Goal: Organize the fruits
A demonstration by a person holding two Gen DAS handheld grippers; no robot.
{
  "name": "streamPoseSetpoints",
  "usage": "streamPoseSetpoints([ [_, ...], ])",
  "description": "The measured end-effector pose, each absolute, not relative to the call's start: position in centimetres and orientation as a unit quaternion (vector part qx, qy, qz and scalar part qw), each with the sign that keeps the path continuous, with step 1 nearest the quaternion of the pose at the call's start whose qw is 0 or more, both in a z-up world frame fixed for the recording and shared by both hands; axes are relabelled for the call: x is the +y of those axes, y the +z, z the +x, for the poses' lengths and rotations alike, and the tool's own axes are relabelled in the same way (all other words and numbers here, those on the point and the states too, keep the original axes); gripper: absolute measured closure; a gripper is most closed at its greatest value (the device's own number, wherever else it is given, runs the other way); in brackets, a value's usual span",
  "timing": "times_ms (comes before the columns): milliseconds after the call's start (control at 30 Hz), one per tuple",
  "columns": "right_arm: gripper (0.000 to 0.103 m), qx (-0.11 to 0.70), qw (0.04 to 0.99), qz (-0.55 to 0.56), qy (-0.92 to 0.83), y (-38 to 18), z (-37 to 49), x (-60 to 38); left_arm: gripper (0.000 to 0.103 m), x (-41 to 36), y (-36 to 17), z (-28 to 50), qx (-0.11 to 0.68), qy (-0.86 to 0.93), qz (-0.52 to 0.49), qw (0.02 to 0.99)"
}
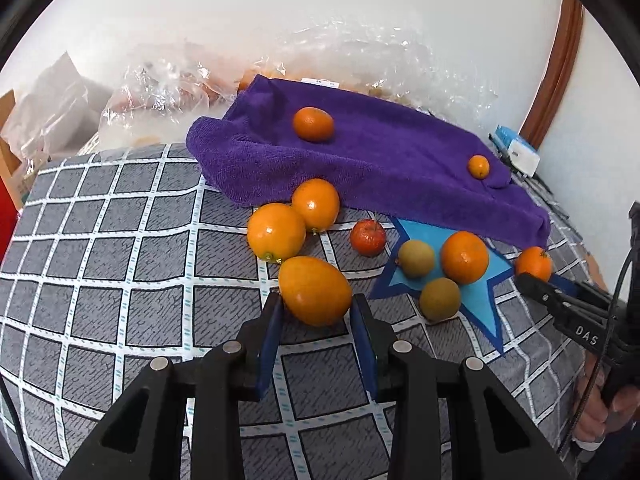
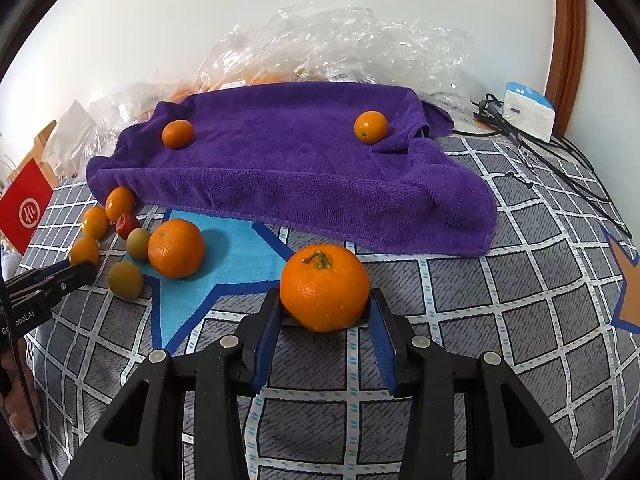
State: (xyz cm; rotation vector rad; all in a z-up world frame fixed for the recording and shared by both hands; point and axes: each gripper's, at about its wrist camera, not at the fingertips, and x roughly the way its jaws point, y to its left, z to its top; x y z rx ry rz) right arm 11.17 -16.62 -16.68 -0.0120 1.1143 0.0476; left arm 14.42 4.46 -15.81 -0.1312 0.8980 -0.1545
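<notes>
My left gripper (image 1: pixel 316 308) is shut on an oval orange fruit (image 1: pixel 315 291) just above the checked cloth. My right gripper (image 2: pixel 325 308) is shut on a round orange with a stem (image 2: pixel 324 287). A purple towel (image 1: pixel 360 156) lies at the back and carries two small oranges (image 1: pixel 313 124) (image 1: pixel 479 166); it also shows in the right wrist view (image 2: pixel 300 160). Two oranges (image 1: pixel 276 232) (image 1: pixel 316 204), a small red fruit (image 1: pixel 368 237), two greenish fruits (image 1: pixel 416 258) (image 1: pixel 440 299) and another orange (image 1: pixel 464 257) lie on the cloth.
The grey checked cloth (image 1: pixel 120 260) has a blue star patch (image 2: pixel 236 256). Crumpled clear plastic bags (image 2: pixel 340 44) lie behind the towel. A white box (image 2: pixel 528 112) and black cables (image 2: pixel 560 160) sit at the back right. A red bag (image 2: pixel 24 208) stands at the left.
</notes>
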Motion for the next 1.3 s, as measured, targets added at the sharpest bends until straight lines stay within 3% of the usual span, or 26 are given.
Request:
streamPoseSetpoints([
  [1300, 0.062, 0.489, 0.871, 0.031, 0.028, -15.4, 10.1, -17.5, 0.071, 7.3, -14.2, 13.0, 0.375, -0.037, -0.129, 0.917],
])
